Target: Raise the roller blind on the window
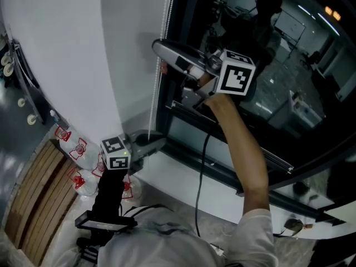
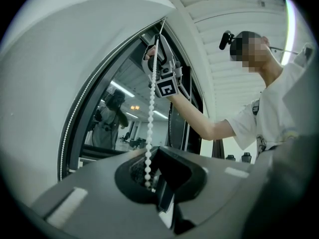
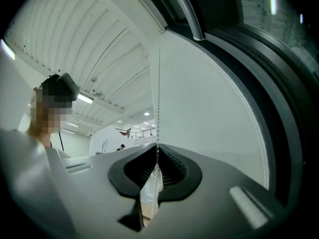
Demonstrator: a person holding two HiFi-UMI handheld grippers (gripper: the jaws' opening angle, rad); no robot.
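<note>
While the right tongs are pinching the roller blind's bead chain at the upper centre of the head view, the left tongs are gripping the same strand lower down, narrowed onto its beads, just above the white sill. The chain is hanging straight between them, right beside the dark window frame, with a white surface filling the upper left; whether that is blind fabric or wall cannot be told. To the right of the frame the glass is showing dark and uncovered, and the person's forearm is crossing it toward the upper tongs. Open room is lying along the sill at lower centre. Counting: two tongs, each carrying one marker cube; two beaded strands in the left gripper view, the held one and a second strand following the frame's edge; one black cable trailing over the sill.
</note>
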